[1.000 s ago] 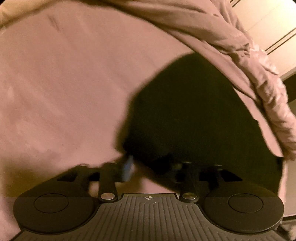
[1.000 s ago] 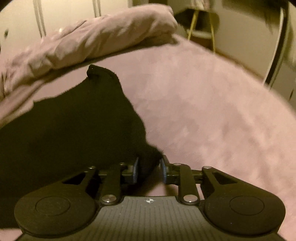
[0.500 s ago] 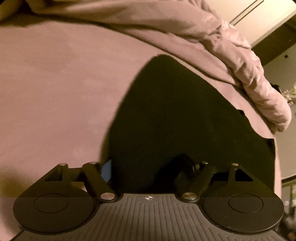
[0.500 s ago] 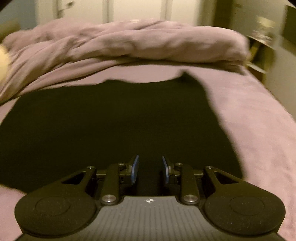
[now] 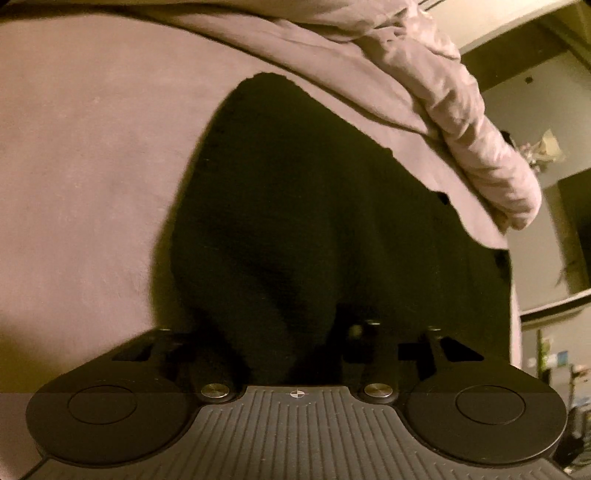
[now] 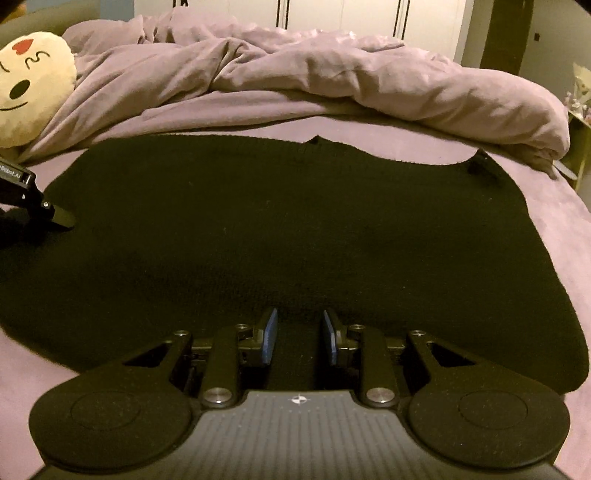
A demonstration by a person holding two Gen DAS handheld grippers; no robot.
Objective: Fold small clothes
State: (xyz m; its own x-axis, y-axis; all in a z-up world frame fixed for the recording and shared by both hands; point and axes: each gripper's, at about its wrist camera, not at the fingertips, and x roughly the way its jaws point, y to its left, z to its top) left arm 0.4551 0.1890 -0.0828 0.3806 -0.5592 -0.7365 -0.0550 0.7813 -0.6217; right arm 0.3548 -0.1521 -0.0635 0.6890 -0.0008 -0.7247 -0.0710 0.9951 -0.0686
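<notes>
A black knitted garment (image 6: 277, 221) lies spread flat on the mauve bed sheet (image 6: 554, 229). My right gripper (image 6: 299, 328) sits at its near hem. The blue pads stand a little apart and dark cloth fills the gap between them. In the left wrist view the garment (image 5: 314, 203) rises in a bunched ridge into my left gripper (image 5: 291, 332). Those jaws are closing on it, and the black cloth hides the pads. The right wrist view shows the left gripper (image 6: 59, 218) at the garment's left edge, its tip down on the cloth.
A rumpled mauve duvet (image 6: 332, 74) is heaped along the far side of the bed, just beyond the garment. A cream face cushion (image 6: 29, 92) lies at the far left. White wardrobe doors (image 6: 332, 14) stand behind. Bare sheet (image 5: 92, 166) stretches left of the garment.
My left jaws spread wide and then drew in over a ridge of black cloth as the hand moved in. The right view swung from the garment's corner to face its full width.
</notes>
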